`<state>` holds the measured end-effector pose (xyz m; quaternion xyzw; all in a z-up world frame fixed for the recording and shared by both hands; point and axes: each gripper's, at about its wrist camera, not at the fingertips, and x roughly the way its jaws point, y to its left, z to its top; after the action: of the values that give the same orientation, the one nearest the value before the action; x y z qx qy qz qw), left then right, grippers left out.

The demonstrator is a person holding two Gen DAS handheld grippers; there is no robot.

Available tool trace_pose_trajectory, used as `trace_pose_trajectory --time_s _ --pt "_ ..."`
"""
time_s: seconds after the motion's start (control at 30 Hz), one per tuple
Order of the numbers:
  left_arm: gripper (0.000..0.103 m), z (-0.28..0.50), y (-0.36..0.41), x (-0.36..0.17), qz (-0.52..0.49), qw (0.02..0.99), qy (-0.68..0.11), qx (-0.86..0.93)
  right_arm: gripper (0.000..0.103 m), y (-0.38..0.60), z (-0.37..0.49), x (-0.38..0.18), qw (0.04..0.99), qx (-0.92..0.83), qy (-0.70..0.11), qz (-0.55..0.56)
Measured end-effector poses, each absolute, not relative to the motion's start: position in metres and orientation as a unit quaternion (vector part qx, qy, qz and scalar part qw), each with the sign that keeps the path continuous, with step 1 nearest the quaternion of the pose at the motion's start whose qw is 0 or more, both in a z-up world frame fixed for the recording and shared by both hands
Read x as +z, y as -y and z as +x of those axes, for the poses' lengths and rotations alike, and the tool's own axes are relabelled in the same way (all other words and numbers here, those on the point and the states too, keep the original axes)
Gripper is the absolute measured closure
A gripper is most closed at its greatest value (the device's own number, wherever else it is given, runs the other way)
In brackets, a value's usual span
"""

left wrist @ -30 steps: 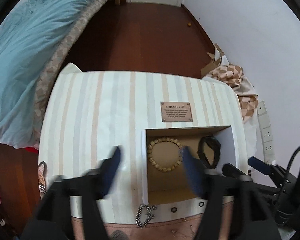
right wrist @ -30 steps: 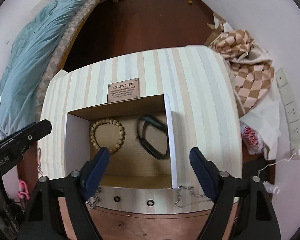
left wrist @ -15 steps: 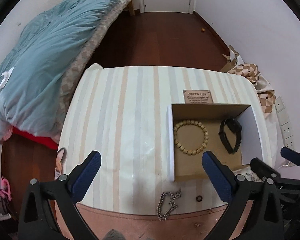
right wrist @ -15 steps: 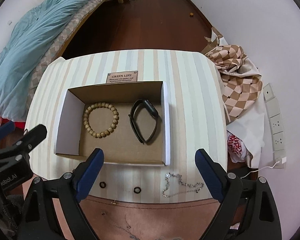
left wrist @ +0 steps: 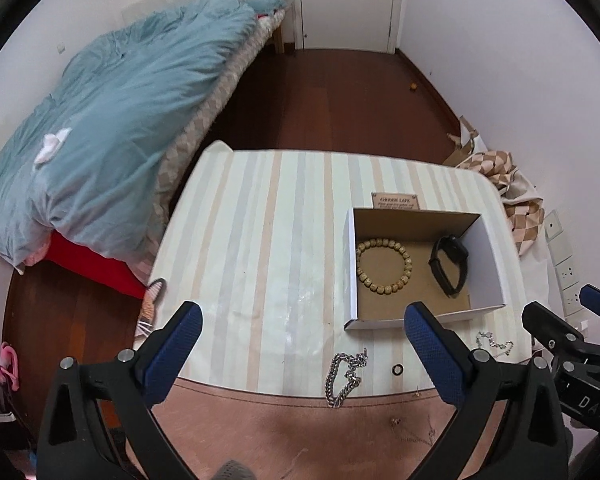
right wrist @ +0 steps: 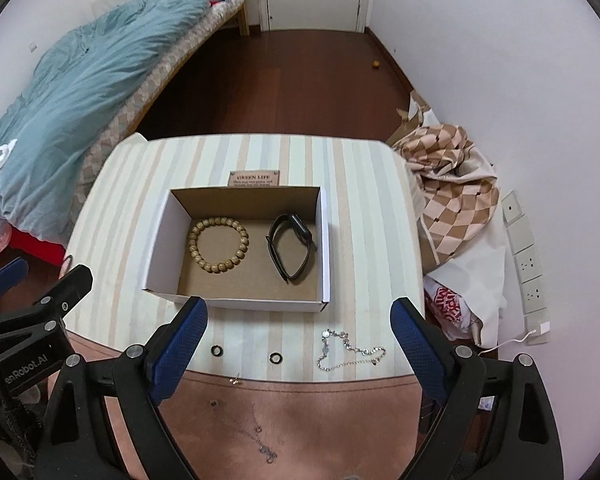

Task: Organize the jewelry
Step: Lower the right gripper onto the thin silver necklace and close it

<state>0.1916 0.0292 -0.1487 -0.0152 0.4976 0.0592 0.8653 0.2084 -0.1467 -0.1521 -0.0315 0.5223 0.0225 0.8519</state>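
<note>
An open cardboard box stands on the striped table. Inside lie a wooden bead bracelet and a black wristband. In front of the box lie a thick silver chain, a thin silver bracelet, two small dark rings and a thin necklace on the pink cloth. My left gripper is open and empty, held above the table's near edge. My right gripper is open and empty above the rings.
A small plaque stands behind the box. A bed with a blue duvet is at the left. Checked cloth and bags lie to the right by a wall with sockets. A small earring lies on the pink cloth.
Both grippers have risen and pulled back from the box, so more of the table and room shows. Both stay open and empty. The jewelry has not moved.
</note>
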Motion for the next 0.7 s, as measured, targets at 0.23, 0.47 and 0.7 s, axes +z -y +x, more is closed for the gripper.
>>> trace_pose_trajectory --time_s 0.23,0.47,0.7 --pt "0.0 0.161 -0.029 -0.118 -0.015 0.881 -0.469 0.052 0.009 0.147 0.177 -0.126 0.867 0.012 -0.496 -0.033" --pt "0.0 0.137 -0.028 -0.097 -0.017 0.891 -0.452 0.044 0.009 0.149 0.153 -0.109 0.876 0.012 -0.482 -0.02" --pt "0.0 0.12 -0.032 -0.1 -0.023 0.889 -0.453 0.059 0.009 0.152 0.134 -0.105 0.88 0.019 -0.475 0.003"
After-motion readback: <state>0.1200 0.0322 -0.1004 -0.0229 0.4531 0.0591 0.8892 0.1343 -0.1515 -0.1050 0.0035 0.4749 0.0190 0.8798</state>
